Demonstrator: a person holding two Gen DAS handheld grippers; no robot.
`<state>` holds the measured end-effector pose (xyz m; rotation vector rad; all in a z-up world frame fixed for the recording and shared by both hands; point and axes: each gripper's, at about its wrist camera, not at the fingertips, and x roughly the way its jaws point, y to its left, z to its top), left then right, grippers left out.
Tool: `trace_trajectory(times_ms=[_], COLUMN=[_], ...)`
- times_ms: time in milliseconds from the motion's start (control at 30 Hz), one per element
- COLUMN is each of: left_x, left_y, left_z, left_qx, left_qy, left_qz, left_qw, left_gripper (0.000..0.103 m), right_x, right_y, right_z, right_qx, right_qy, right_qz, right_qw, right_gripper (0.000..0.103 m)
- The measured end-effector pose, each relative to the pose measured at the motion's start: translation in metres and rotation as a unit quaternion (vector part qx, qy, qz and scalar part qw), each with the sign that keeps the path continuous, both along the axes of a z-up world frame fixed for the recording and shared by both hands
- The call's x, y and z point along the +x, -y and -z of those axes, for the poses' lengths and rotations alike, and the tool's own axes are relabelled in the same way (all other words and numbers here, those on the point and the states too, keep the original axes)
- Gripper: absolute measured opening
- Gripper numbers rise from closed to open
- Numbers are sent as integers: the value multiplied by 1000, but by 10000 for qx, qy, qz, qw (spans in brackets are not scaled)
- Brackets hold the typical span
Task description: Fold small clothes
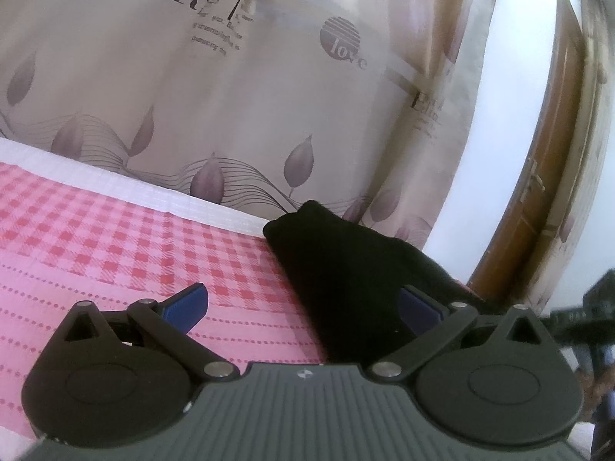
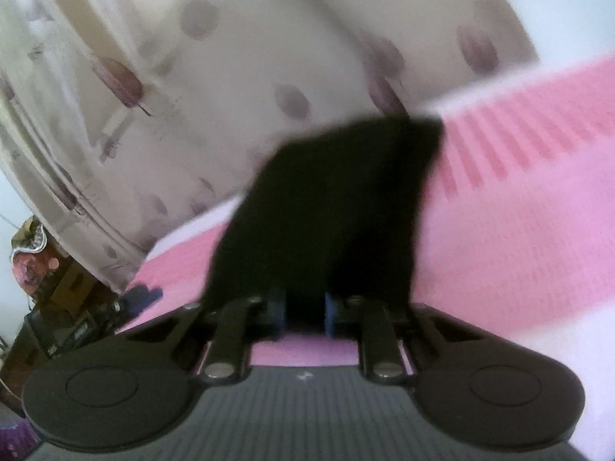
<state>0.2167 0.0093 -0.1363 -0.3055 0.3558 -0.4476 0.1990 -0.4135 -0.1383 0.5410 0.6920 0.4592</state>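
Pink-and-red checked bedding (image 1: 115, 230) covers the bed, with a pale leaf-printed curtain (image 1: 230, 96) hanging behind it and a brown wooden door (image 1: 538, 211) off to the right. At the left, the left gripper (image 1: 303, 307) holds its blue-padded fingers (image 1: 188, 305) spread wide apart, nothing pinched; the right-hand pad lies against the black garment (image 1: 346, 269) beside it. That garment lies on the bedding near the curtain. In the blurred right wrist view, the right gripper (image 2: 304, 313) has its fingers nearly closed on the garment's near edge (image 2: 326, 211).
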Motion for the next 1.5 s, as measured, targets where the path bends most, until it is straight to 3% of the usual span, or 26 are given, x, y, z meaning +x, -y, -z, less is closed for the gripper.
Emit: trace_trajectory(times_ms=[67,167,200,267,333,367,467,600,700,833,1000,1100,1167,1233,1333,1400,1467,1500], left_x=[0,0,0,1,2,2,5,24,41,55,66,66,64,63,63,62,62,62], left_y=[1,0,0,1,6,11,40,97,126,139,120,116,116,117,117,119,121,123], left_z=[0,-1,-1,-2,-10,-17,-37,-39,-27,-3,7,8,8,8,6,6,5,4], left_qx=[16,21,20,62,31,-101,-156,343,592,662,4,-99,-89,-74,-88,-55,8,68], left_qy=[-6,1,-14,-83,-135,-50,405,719,559,286,-8,1,9,10,-12,-24,-12,3], left_qz=[-20,-37,-54,-64,24,160,506,690,872,942,1062,1032,1025,1031,1033,1026,1089,1112], left_qw=[10000,10000,10000,9999,9999,9998,9978,9944,9929,9929,9943,9946,9947,9946,9946,9947,9940,9938], left_gripper=[103,103,103,103,103,103,103,103,103,103,103,103,103,103,103,103,103,103], right_x=[2,11,12,7,-3,-10,-17,20,67,111,117,110,115,130,160,182,196,198], right_y=[1,8,8,14,19,22,22,-2,-25,-32,11,25,17,1,-32,-43,-32,-25], right_z=[14,26,26,23,11,-1,-32,-51,-40,-5,8,-18,-39,-48,-41,-21,-3,2], right_qx=[-125,269,354,521,411,249,-171,-684,-1068,-2069,-1089,-516,-684,-940,-1686,-2329,-2203,-2098], right_qy=[-166,-174,-208,-272,-14,198,860,1342,1231,785,358,887,1293,1409,1354,1066,898,902], right_qz=[89,118,118,195,305,425,620,356,-69,-129,38,387,441,253,-172,-220,-62,42], right_qw=[9997,9994,9991,9981,9987,9986,9942,9880,9866,9751,9934,9940,9883,9852,9762,9664,9713,9736], right_gripper=[16,17,22,39,69,72,73,70,56,50,58,58,58,58,56,56,64,78])
